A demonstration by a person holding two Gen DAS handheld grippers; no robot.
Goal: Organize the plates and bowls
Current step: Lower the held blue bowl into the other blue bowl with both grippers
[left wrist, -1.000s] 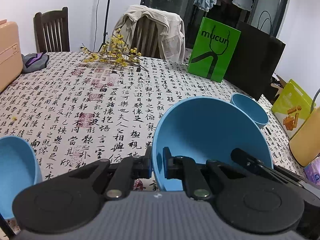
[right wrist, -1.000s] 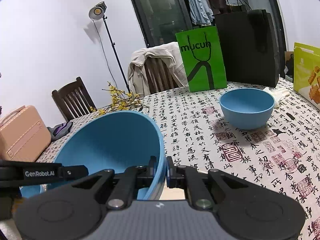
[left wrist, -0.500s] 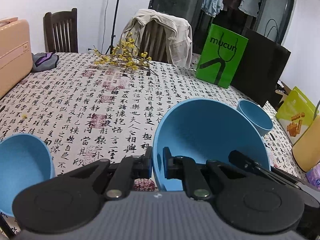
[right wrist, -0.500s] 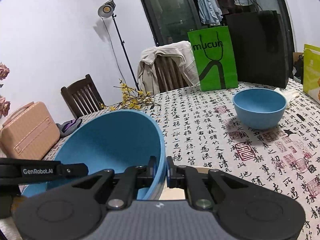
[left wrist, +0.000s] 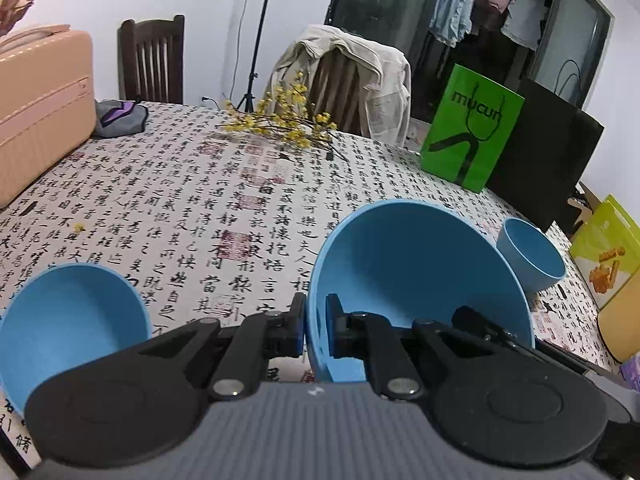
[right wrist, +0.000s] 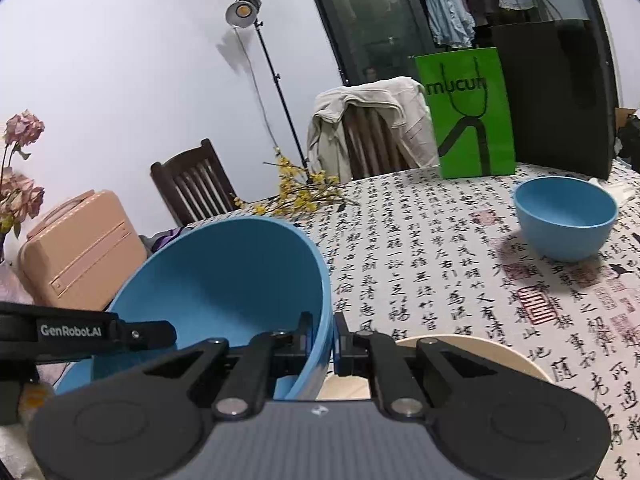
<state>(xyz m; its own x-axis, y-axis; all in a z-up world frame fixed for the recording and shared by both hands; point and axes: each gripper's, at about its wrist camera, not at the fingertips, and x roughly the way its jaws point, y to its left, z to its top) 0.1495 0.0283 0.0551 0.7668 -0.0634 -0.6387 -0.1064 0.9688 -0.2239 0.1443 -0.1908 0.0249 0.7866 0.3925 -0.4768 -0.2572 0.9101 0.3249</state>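
Blue plastic fills both views: the large blue bowl [left wrist: 416, 280] is up off the tablecloth [left wrist: 240, 216], pinched at opposite sides of its rim. The left gripper [left wrist: 316, 330] has its jaws nearly closed with only the thin bowl wall between them, and the right gripper [right wrist: 333, 338] does the same on the far rim, one finger inside, one outside. So it's a two-handed carry, mid-transfer by my reading, the bowl tilted a little and clear of the table. Where does it go? A smaller blue bowl [left wrist: 72, 320] sits just beside the left gripper at the near left, another small blue bowl [right wrist: 566, 216] stands well apart toward the green bag [right wrist: 468, 116], and under the right gripper there's the pale rim of a beige plate [right wrist: 504, 354], directly below that side of the load. I'd judge the plate is the likely landing spot, though I can't tell for certain. Next move calls for levelling the bowl, lowering both sides together, then easing both grips off at once so it doesn't tip.
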